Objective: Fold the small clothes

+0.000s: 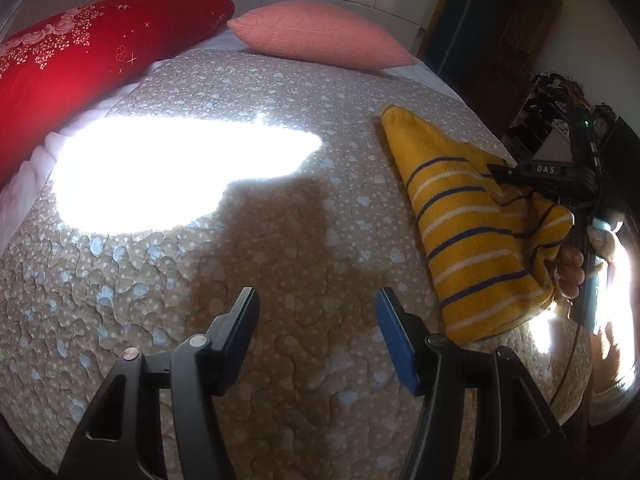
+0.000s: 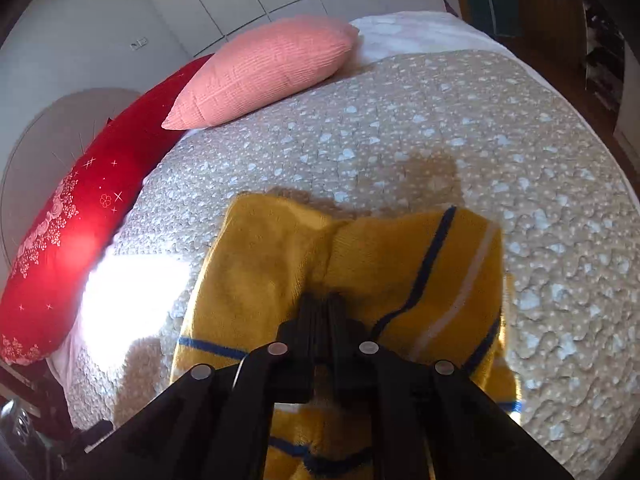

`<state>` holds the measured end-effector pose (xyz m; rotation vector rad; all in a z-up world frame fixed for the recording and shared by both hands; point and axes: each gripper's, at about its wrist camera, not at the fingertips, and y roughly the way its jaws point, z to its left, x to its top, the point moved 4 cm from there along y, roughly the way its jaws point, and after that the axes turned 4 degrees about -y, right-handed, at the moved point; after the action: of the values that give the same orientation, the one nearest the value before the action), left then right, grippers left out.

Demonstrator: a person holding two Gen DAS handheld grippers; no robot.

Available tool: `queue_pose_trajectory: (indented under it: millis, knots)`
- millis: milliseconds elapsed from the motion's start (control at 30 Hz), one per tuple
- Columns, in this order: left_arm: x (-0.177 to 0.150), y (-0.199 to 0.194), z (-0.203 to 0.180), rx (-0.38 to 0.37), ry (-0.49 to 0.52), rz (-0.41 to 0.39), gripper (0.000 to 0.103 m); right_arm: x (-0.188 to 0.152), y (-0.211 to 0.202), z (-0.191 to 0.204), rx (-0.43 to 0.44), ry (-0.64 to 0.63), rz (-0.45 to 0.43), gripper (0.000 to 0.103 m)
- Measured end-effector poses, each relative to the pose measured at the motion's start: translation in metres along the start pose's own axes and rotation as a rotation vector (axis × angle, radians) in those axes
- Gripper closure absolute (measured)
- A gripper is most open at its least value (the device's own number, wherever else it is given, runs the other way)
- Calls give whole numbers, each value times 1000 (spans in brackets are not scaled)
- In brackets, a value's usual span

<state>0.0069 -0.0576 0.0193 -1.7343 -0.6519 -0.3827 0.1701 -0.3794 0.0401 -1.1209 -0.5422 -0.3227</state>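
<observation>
Left wrist view: left tongs (image 1: 316, 300) stand wide, nothing between the jaws, over bare quilt of the bed (image 1: 240, 240) near its front edge. The yellow striped garment (image 1: 476, 232) lies toward the right edge of the bed, one end pointing to the head end, where a red pillow (image 1: 80, 60) and a pink pillow (image 1: 320, 36) rest. The right tongs (image 1: 496, 170) reach in from the right and bite the garment's upper edge; fingers of a hand (image 1: 570, 268) show just past the cloth. Right wrist view: right tongs (image 2: 320, 300) pinched nearly together on a bunched ridge of the garment (image 2: 400, 272), cloth puckered at the tips and spread to both sides; whether the gripped part is lifted off the quilt cannot be told. Judgement: fold is at an early stage, since the garment looks partly doubled and rumpled, not squared. Left: carry the gripped edge across, flatten, likely one more fold, left tongs free to pin or take a corner.
</observation>
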Motion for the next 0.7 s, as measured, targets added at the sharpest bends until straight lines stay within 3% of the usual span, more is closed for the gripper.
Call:
queue_pose_trajectory:
  millis: [67, 167, 267, 300, 333, 400, 467, 567, 600, 700]
  knots:
    - [10, 4, -10, -10, 12, -10, 39, -19, -23, -12, 57, 8, -39, 91]
    - [25, 14, -27, -29, 12, -12, 39, -50, -49, -35, 98, 59, -79, 78]
    - [37, 29, -43, -49, 9, 3, 39, -76, -56, -50, -3, 24, -38, 77]
    - [40, 36, -49, -49, 9, 18, 39, -85, -57, -56, -58, 8, -21, 63]
    - [42, 41, -54, -53, 9, 34, 39, -95, -59, -63, -107, 1, -14, 40]
    - [43, 51, -65, -73, 17, 61, 39, -106, -62, -78, -140, 14, -2, 38]
    - [44, 58, -76, -108, 40, 76, 36, -102, -71, -87, -99, 55, -28, 39]
    - [50, 70, -89, -167, 66, 56, 19, -87, -82, -96, 25, 159, -134, 32]
    - [52, 76, -93, -193, 71, 59, 12, -80, -77, -98, 86, 194, -140, 26]
    - [54, 105, -106, -255, 63, 137, 10, -61, -42, -98, 153, 266, -104, 24]
